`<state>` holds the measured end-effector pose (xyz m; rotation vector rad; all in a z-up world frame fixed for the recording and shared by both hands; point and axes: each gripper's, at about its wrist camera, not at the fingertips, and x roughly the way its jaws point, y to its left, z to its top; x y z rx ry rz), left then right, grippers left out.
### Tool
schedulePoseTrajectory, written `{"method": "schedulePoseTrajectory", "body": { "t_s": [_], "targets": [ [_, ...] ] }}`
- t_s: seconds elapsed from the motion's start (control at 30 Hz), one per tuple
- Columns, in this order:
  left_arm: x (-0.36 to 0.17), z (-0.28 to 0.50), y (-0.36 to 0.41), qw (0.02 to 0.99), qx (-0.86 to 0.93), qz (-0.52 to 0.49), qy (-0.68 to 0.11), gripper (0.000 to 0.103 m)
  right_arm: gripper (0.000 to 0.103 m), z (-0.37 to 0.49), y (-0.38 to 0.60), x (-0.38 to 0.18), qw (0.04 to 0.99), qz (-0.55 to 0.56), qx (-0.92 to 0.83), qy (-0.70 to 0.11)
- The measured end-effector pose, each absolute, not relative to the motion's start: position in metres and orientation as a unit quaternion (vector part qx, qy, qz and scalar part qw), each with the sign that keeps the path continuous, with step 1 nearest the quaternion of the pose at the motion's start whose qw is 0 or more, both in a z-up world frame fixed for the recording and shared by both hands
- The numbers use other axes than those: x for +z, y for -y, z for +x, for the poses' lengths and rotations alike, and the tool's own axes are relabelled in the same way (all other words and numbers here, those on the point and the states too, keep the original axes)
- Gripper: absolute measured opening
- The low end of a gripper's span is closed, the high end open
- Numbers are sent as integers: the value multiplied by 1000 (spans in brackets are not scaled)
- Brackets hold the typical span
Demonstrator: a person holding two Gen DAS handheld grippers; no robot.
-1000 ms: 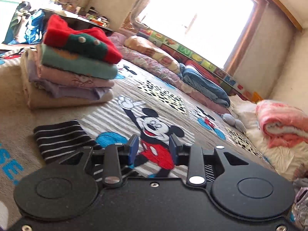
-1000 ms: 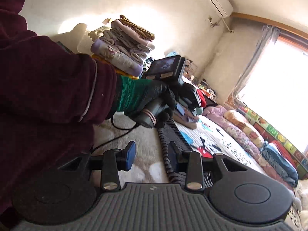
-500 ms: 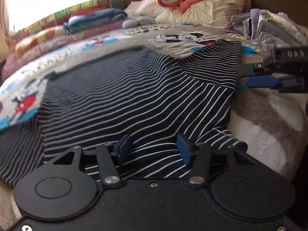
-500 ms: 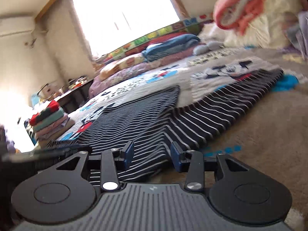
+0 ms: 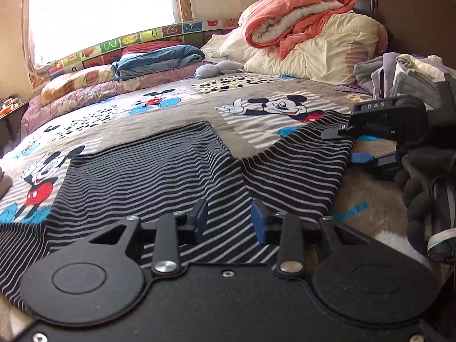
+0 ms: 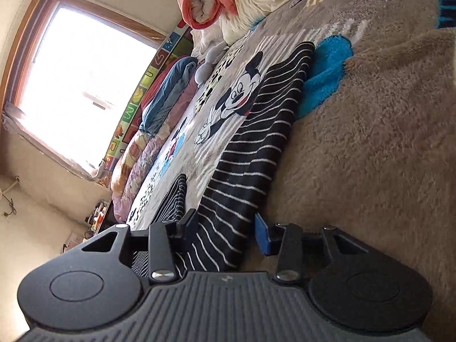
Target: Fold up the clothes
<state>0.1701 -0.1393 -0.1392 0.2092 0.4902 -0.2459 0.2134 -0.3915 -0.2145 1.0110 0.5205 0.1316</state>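
Observation:
A black garment with thin white stripes [image 5: 171,171] lies spread flat on the Mickey Mouse blanket [image 5: 256,85], its two legs pointing away from me. My left gripper [image 5: 229,222] hovers low over its near part. Its jaws are closing, with striped cloth showing in the gap and the pads not pressing on it. My right gripper [image 5: 346,146], held by a gloved hand [image 5: 421,188], is rolled on its side at the garment's right edge. In the right wrist view the right gripper [image 6: 225,228] is open and straddles the striped garment's [image 6: 256,142] edge.
An orange quilt [image 5: 296,8] sits on a cream duvet [image 5: 327,54] at the head of the bed. Loose grey and lilac clothes [image 5: 399,71] are piled at the right. A folded blue blanket [image 5: 159,57] lies under the window by the far bed edge.
Both views swung away from the stack of folded clothes onto the striped garment. The left jaws widened, then narrowed. The right gripper rolled onto its side and came to the garment's right edge.

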Motion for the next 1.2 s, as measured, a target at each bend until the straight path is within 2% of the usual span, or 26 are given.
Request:
{"method": "schedulePoseTrajectory", "body": {
  "t_s": [0.07,0.1,0.13,0.2,0.27,0.3,0.4,0.5,0.63,0.77,0.93,1.03,1.17,1.2],
  "targets": [
    [-141,186,143,958,-116,103,-243,33,38,227,396,-216,840,481,60,-245],
    [-143,193,144,956,-116,101,-249,32,31,231,398,-218,839,482,57,-248],
    [-147,198,146,954,-119,101,-255,32,18,235,400,-221,837,483,54,-252],
    [-163,199,155,942,-153,116,-276,32,5,242,405,-227,834,485,47,-259],
    [-178,199,165,929,-183,133,-292,30,4,241,409,-227,833,488,50,-257],
    [-181,191,172,932,-182,157,-272,28,4,239,411,-225,835,485,50,-256],
    [-173,180,178,926,-212,164,-266,27,4,227,418,-224,836,489,39,-247],
    [-157,190,164,933,-210,120,-265,27,4,221,421,-224,835,494,38,-241],
    [-141,239,136,943,-170,37,-285,27,4,221,422,-225,833,497,38,-238],
    [-149,286,129,938,-137,19,-317,27,4,219,423,-225,834,496,36,-238],
    [-162,287,155,925,-164,109,-327,27,4,216,423,-225,837,492,30,-238],
    [-151,295,143,940,-140,64,-305,27,3,216,423,-225,838,490,27,-240],
    [-170,306,151,915,-174,105,-349,27,2,216,422,-225,839,487,23,-242],
    [-169,302,151,920,-169,115,-336,27,2,217,422,-225,839,486,22,-242]
  ]
}}
